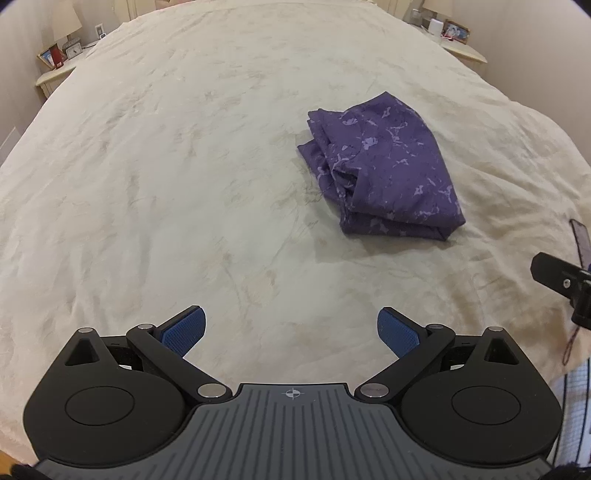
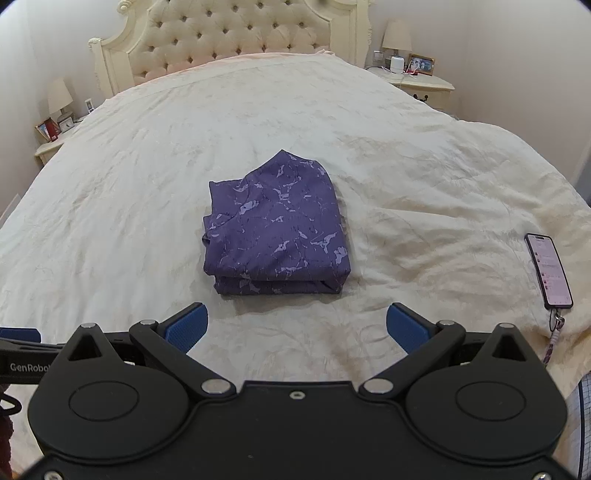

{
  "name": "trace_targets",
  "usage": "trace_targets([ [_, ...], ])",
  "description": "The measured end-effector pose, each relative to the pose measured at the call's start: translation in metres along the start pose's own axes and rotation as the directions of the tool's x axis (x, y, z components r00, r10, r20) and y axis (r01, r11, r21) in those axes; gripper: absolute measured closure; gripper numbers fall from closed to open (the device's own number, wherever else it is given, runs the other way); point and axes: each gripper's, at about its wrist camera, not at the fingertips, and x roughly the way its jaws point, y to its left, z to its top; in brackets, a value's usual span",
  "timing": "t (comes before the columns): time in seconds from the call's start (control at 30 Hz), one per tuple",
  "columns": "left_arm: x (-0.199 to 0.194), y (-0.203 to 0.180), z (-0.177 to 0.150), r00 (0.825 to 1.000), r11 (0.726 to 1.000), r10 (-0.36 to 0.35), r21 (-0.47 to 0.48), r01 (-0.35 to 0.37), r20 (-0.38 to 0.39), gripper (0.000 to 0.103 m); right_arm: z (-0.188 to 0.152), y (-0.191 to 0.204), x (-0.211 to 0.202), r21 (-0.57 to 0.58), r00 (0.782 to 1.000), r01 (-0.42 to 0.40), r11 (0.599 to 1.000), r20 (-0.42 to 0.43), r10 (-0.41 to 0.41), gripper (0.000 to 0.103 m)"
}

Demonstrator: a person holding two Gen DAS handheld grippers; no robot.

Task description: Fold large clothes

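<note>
Both grippers hang with jaws apart and empty, the folded garment lying on the bed ahead of them.

The left gripper (image 1: 291,332) has its blue pads spread wide over bare cream bedspread (image 1: 184,166), holding nothing; the right gripper (image 2: 297,326) is the same, jaws apart over the cover. From the right wrist view the purple patterned garment (image 2: 277,229) sits at 12 o'clock, near the jaws but not touching them, folded into a compact stack of layers with its fold edge toward the camera. From the left wrist view it lies at about 1 o'clock, farther off. A phone (image 2: 549,271) with a lit screen lies at 3 o'clock near the bed's edge, well apart from the garment. The tufted headboard (image 2: 236,33) stands at 12 o'clock, with a lamp (image 2: 396,37) on the nightstand (image 2: 424,86) at 1 o'clock.
</note>
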Motion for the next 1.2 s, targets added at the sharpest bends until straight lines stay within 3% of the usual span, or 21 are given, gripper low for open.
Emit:
trace_targets([
  [0.7, -0.006, 0.002, -0.012, 1.000, 1.000, 0.003, 0.020, -0.002, -0.011, 0.002, -0.015, 0.009, -0.005, 0.033, 1.000, 0.009, 0.999, -0.014, -0.009, 0.001],
  [1.2, 0.011, -0.008, -0.004, 0.999, 0.999, -0.008, 0.042, 0.010, -0.049, 0.002, -0.010, 0.004, 0.009, 0.049, 0.999, 0.019, 0.999, -0.036, -0.018, 0.001],
])
